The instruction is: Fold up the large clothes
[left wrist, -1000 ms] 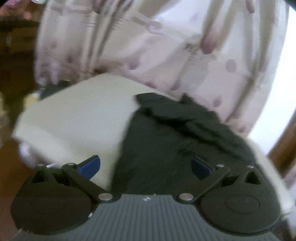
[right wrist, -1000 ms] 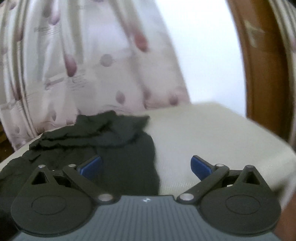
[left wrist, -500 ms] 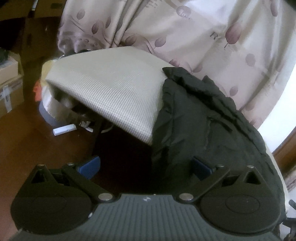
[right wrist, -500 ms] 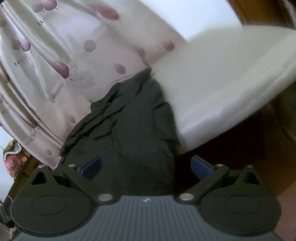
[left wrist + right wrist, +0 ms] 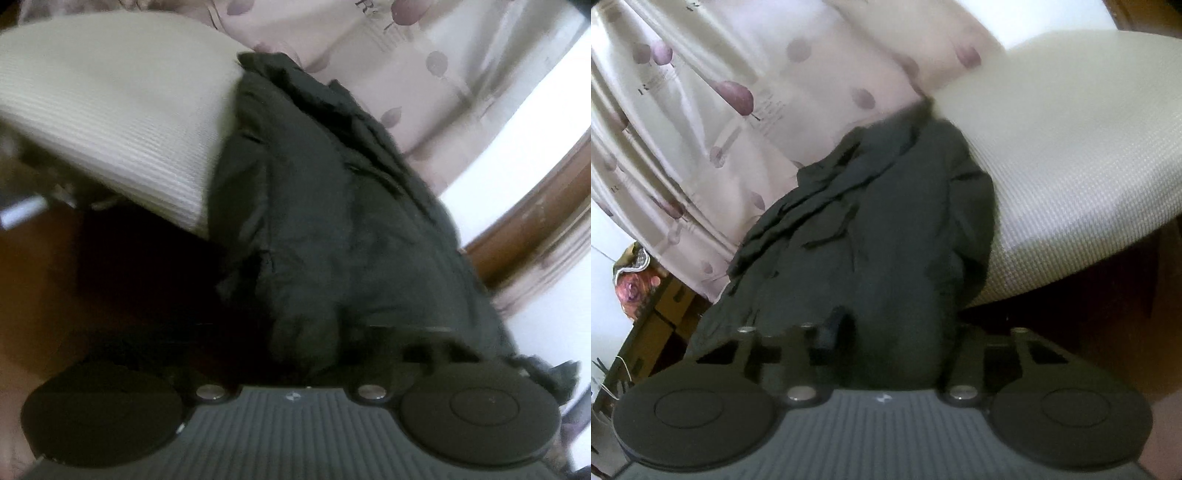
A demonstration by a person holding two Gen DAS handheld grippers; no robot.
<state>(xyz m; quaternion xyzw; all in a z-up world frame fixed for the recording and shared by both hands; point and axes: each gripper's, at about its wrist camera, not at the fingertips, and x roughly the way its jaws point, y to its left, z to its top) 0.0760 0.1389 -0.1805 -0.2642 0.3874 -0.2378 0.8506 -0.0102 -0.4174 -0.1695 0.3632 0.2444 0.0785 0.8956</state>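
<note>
A dark, crumpled garment (image 5: 332,203) lies across a surface with a cream ribbed cover (image 5: 129,110), and its near edge hangs over the front. In the left wrist view, my left gripper (image 5: 306,332) is closing on a bunched lobe of that hanging edge, with its fingers buried in the cloth. In the right wrist view the same garment (image 5: 879,221) drapes down over the cream cover (image 5: 1071,166). My right gripper (image 5: 894,332) is closing on the hem, and the blue pad (image 5: 829,330) presses into the fabric.
A pale curtain with purple leaf prints (image 5: 424,74) hangs just behind the cream surface and shows again in the right wrist view (image 5: 720,92). Brown wooden floor (image 5: 37,277) lies below the front edge. A wooden frame (image 5: 535,221) stands at the right, and cardboard boxes (image 5: 665,306) at the left.
Both grippers have dropped and tilted towards the garment's hanging front edge. Their jaws, wide apart in the earlier frames, have come in around the dark cloth.
</note>
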